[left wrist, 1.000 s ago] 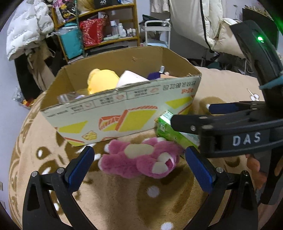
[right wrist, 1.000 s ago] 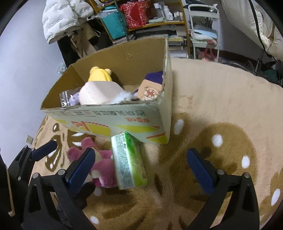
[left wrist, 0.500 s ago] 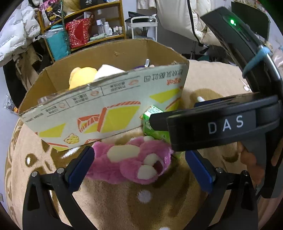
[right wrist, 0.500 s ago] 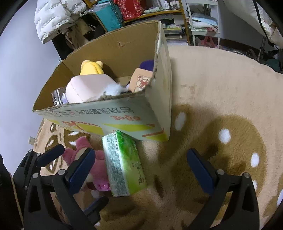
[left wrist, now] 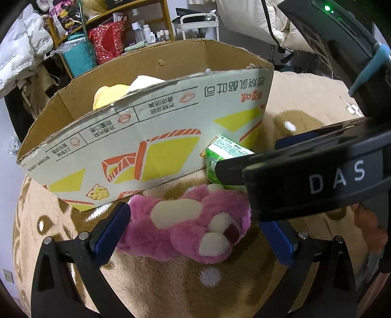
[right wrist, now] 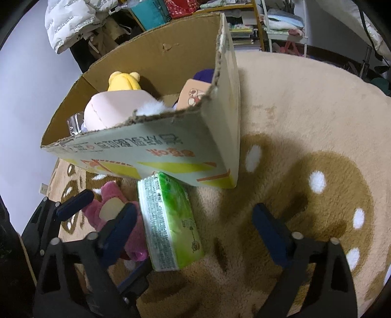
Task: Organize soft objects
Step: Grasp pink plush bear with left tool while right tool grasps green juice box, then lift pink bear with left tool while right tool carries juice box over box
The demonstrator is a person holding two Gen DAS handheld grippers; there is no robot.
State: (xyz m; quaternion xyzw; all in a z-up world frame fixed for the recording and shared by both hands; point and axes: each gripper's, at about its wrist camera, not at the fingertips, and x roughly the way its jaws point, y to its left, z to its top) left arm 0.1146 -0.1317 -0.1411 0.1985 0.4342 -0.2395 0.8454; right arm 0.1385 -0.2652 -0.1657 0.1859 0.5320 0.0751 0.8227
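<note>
- The right gripper [left wrist: 246,161] covers most of the pack [left wrist: 221,156].
- The box [right wrist: 171,156] wall hides the toys' [right wrist: 114,110] lower parts.

A beige plush rug [right wrist: 305,102] with darker brown patches and white dots covers the floor. Behind it, against the far wall, stands a wooden shelf unit [left wrist: 163,27] crowded with small white bottles [left wrist: 146,31], a red patterned bag [left wrist: 107,40] and a teal container [left wrist: 78,57]. A white puffer jacket [right wrist: 70,22] hangs at the upper left, above dark clothing. To the right of the shelf is a white metal trolley [left wrist: 198,22], which in the right wrist view holds folded pale cloth [right wrist: 283,20]. Beside it, stacked books [right wrist: 240,30] sit on a low shelf. A cream padded coat [left wrist: 268,27] hangs at the upper right. A pale lilac wall [right wrist: 29,97] fills the left side.
</note>
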